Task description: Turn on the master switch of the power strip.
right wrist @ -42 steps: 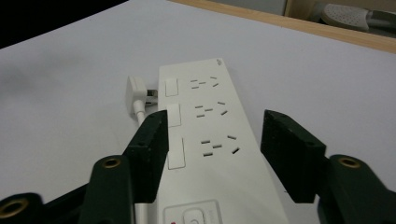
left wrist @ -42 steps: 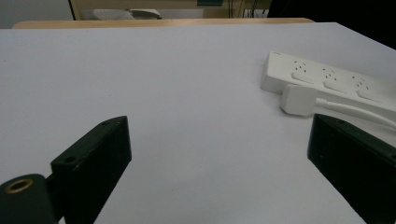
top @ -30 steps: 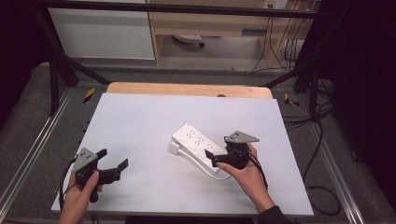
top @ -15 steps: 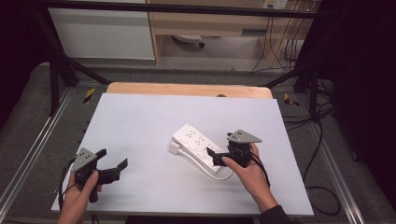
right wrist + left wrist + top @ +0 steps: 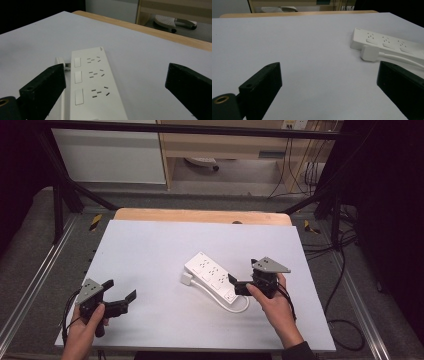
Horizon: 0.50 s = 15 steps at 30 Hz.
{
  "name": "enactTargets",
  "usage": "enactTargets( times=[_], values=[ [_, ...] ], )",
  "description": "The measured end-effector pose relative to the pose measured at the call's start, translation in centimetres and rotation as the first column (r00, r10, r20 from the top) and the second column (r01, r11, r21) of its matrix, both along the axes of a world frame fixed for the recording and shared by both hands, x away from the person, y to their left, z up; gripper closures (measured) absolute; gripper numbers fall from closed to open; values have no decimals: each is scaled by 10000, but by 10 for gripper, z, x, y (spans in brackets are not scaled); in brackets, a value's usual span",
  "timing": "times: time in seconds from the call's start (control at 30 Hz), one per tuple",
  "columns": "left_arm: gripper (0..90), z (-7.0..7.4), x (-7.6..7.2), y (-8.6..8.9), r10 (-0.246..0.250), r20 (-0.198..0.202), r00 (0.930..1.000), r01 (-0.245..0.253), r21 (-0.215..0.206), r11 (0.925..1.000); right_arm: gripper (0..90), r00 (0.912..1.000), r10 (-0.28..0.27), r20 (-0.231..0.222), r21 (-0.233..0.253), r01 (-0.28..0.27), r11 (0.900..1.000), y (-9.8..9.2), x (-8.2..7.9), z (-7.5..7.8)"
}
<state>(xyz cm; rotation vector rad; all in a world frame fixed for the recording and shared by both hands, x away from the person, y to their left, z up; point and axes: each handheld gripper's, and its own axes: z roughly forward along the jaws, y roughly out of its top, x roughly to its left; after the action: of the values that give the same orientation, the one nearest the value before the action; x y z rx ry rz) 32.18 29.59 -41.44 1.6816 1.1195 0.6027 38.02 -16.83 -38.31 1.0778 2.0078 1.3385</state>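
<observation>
A white power strip (image 5: 210, 276) lies flat at the middle of the white table, with its white plug (image 5: 186, 279) beside its left end and its cable (image 5: 242, 307) looping at the near end. My right gripper (image 5: 235, 286) is open at the strip's near right end. In the right gripper view the strip (image 5: 92, 85) runs between the wide-apart jaws and the plug (image 5: 60, 61) lies beyond the left one. My left gripper (image 5: 120, 291) is open and empty at the front left. The left gripper view has the strip (image 5: 387, 41) and plug (image 5: 370, 53) far off to the right.
The table top (image 5: 150, 250) is a white sheet over a wooden board (image 5: 200, 215) that shows along the far edge. Metal rails (image 5: 30, 285) run down both sides. Cables (image 5: 345, 270) hang off the right side. A white cabinet (image 5: 110, 155) and a shelf stand behind.
My right gripper has shifted a little to the right at the strip's end. The strip and my left gripper stay where they were.
</observation>
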Motion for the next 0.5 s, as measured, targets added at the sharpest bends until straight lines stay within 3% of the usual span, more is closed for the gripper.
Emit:
enactTargets(
  times=[0.5],
  values=[
    [57,0,0,1,30,-13,10000,-30,-85,10000,46,9984,-557,128,303,553,9980,-27,-8,9]
  ],
)
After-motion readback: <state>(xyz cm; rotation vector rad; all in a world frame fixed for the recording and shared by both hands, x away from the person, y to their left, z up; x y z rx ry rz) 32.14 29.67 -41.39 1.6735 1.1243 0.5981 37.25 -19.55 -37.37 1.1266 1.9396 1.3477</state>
